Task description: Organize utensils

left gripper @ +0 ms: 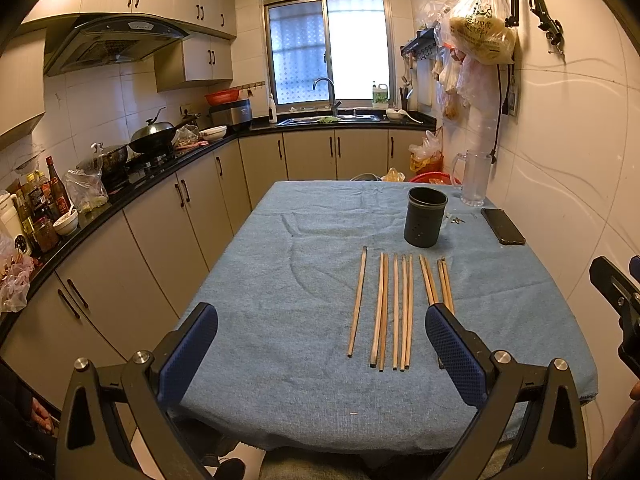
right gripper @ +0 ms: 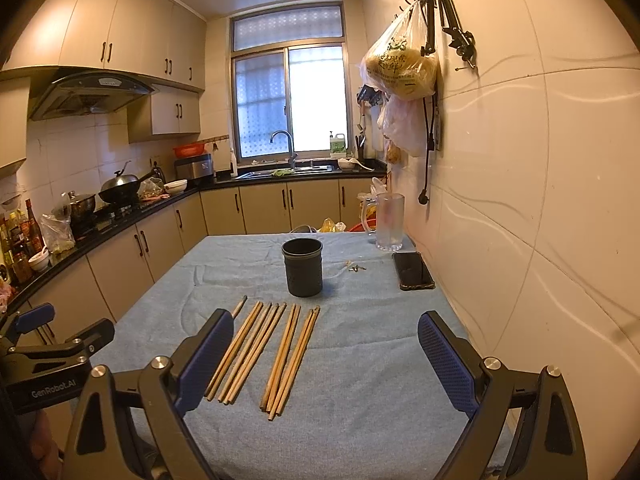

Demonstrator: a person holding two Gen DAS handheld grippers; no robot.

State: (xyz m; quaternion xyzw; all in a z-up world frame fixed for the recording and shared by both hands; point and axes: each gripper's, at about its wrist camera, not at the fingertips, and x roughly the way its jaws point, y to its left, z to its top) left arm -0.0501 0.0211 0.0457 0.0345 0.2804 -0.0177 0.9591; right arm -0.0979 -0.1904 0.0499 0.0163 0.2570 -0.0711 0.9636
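Left gripper (left gripper: 322, 350) and right gripper (right gripper: 326, 354) gape wide (holding nothing); ahead lie chopsticks (right gripper: 256, 350), partly hidden by 1 finger (right gripper: 204, 364).

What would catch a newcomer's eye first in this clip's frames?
Most striking is the row of wooden chopsticks laid side by side on the blue cloth over the table, with a dark holder standing upright just behind them. Both the left gripper and the right gripper hang open near the table's front edge, holding nothing. A black phone lies by the wall, near a glass mug.
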